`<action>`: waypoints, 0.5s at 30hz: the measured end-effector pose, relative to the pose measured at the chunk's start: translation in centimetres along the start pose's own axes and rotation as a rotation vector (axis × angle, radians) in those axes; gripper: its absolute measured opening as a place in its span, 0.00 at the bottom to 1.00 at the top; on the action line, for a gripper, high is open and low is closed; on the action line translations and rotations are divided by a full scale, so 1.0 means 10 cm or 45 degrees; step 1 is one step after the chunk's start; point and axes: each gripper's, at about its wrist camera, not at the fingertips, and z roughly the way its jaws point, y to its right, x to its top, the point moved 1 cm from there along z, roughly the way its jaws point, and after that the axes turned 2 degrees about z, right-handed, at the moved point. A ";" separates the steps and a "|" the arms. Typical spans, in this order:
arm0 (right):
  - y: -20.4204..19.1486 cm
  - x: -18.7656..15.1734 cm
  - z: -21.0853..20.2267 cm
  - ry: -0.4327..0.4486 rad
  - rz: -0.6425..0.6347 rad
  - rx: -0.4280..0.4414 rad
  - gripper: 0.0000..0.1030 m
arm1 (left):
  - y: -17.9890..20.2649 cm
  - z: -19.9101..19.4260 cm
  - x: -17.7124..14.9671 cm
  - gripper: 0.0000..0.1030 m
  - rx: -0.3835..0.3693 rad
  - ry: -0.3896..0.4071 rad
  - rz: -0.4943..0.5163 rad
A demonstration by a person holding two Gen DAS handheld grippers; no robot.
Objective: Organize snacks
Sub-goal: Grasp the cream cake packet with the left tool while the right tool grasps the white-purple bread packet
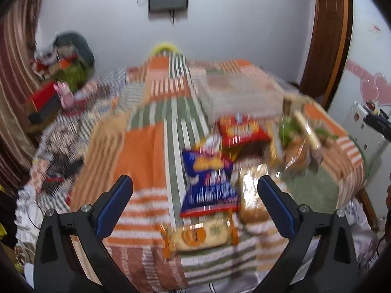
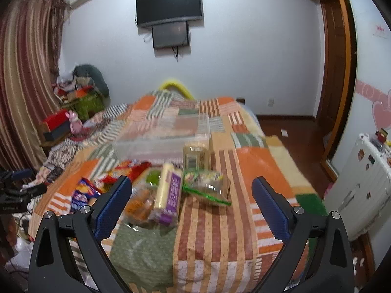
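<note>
Several snack packs lie in a heap on a patchwork blanket (image 1: 146, 151). In the blurred left wrist view, a blue bag (image 1: 210, 183) lies just beyond my left gripper (image 1: 195, 180), which is open with nothing between its fingers. Below it is an orange-edged biscuit pack (image 1: 199, 235), and a red bag (image 1: 240, 130) lies farther back. My right gripper (image 2: 192, 180) stands open and empty above a purple-and-white pack (image 2: 169, 195) and a green-edged clear bag (image 2: 207, 185). The blue bag (image 2: 84, 193) is to its left. A clear plastic box (image 2: 161, 136) sits behind the heap.
The blanket covers a bed whose right edge (image 2: 300, 195) drops to a wooden floor. A white suitcase (image 2: 361, 190) stands on the right. A striped curtain (image 2: 22, 85) and piled clutter (image 2: 80, 97) are on the left, and a wall television (image 2: 168, 6) is behind.
</note>
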 end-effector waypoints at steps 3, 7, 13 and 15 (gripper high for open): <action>0.02 -0.04 0.12 -0.072 0.016 0.000 0.95 | -0.01 0.25 -0.18 1.00 -0.026 -0.107 -0.023; 0.01 -0.09 0.29 -0.152 0.016 -0.001 0.95 | -0.02 0.57 -0.43 1.00 -0.103 -0.259 -0.077; -0.01 -0.11 0.49 -0.227 0.004 0.033 0.95 | -0.01 0.76 -0.58 1.00 -0.092 -0.363 -0.111; -0.02 -0.11 0.56 -0.248 0.005 0.050 0.94 | -0.02 0.79 -0.60 1.00 -0.090 -0.370 -0.116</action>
